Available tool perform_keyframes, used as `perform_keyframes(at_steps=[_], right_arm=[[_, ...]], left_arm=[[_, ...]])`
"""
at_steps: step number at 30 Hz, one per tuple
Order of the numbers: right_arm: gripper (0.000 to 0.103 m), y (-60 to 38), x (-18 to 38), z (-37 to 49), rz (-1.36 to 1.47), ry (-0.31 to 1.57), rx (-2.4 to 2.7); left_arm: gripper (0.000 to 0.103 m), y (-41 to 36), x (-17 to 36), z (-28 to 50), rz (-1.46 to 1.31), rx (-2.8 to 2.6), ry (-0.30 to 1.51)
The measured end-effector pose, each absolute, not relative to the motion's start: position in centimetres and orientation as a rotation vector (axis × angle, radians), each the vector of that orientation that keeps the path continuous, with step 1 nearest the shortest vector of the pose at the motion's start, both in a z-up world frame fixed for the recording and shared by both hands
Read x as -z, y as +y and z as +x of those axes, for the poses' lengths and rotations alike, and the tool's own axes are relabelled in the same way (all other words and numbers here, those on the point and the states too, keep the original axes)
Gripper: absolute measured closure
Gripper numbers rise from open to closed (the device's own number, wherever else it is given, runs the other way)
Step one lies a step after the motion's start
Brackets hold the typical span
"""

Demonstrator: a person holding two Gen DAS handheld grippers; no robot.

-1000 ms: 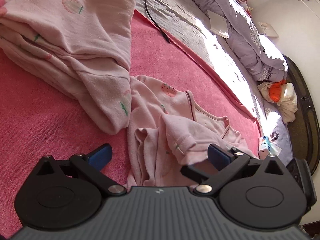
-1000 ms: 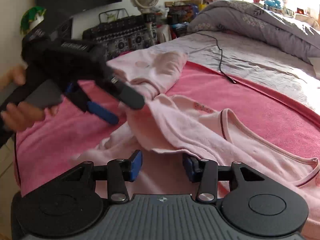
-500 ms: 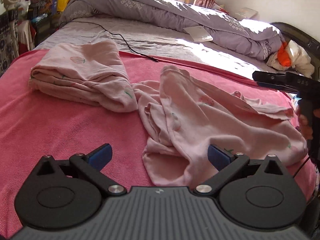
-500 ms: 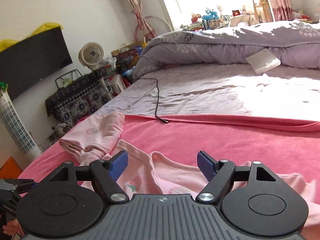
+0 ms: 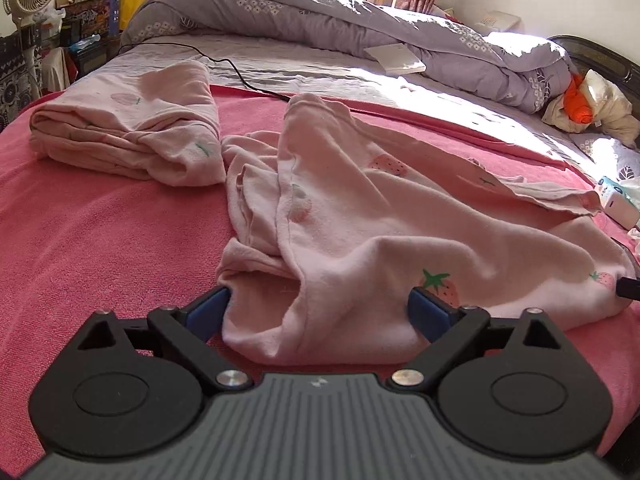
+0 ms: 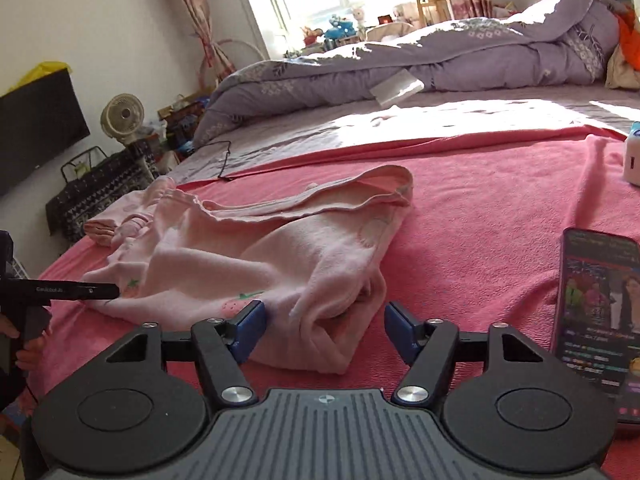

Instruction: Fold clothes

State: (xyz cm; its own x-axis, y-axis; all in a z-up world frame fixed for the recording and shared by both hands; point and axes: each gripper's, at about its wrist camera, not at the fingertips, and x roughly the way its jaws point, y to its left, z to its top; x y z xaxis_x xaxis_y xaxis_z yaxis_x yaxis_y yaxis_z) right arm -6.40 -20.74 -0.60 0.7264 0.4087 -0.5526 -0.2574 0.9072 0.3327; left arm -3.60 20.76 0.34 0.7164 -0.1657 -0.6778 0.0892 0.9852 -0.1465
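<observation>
A crumpled pink strawberry-print garment point(image 5: 360, 216) lies on the pink blanket point(image 5: 100, 240); it also shows in the right wrist view point(image 6: 280, 256). A folded pink garment point(image 5: 128, 128) lies behind it to the left. My left gripper point(image 5: 318, 308) is open, low at the garment's near end, with cloth lying between its fingers. My right gripper point(image 6: 325, 326) is open at the garment's other end, a bunched fold between its fingers. The left gripper's fingers point(image 6: 86, 291) show at the left of the right wrist view, touching the cloth.
A phone point(image 6: 596, 312) with a lit screen lies on the blanket right of my right gripper. A black cable point(image 5: 240, 76) runs across the grey sheet. A purple quilt point(image 5: 360, 20) and a white box point(image 5: 396, 58) lie behind. A small white box point(image 5: 618, 200) sits at the right.
Both grippers have dropped low and moved to opposite ends of the crumpled garment. The right gripper has opened wider. The garment now lies spread between them.
</observation>
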Motion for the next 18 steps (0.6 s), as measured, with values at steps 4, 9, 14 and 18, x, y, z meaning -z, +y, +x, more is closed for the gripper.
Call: perform_keyframes(at_steps=[4,9,14,18], right_arm=[[0.089,-19.9,0.5,-6.4,0.276,0.667,-0.382],[0.093,-22.3,-2.3,-8.6,0.339,0.599,-0.433],[0.093,-21.7,-1.1,-9.4,0.181,0.683,-0.394],[0.091,-22.1,0.4,-10.0,0.162,0.694,-0.386]], left_arm=[[0.055,21.5,-1.1,-4.2,-0.161,0.112,0.746],[0.080,23.1,-2.5,-5.1,-0.252,0.158,0.735],[0.080,24.1,-1.9,-6.0,-0.256,0.147,0.746],[0.072,24.5,-1.0,-6.3,-0.229,0.128,0.772]])
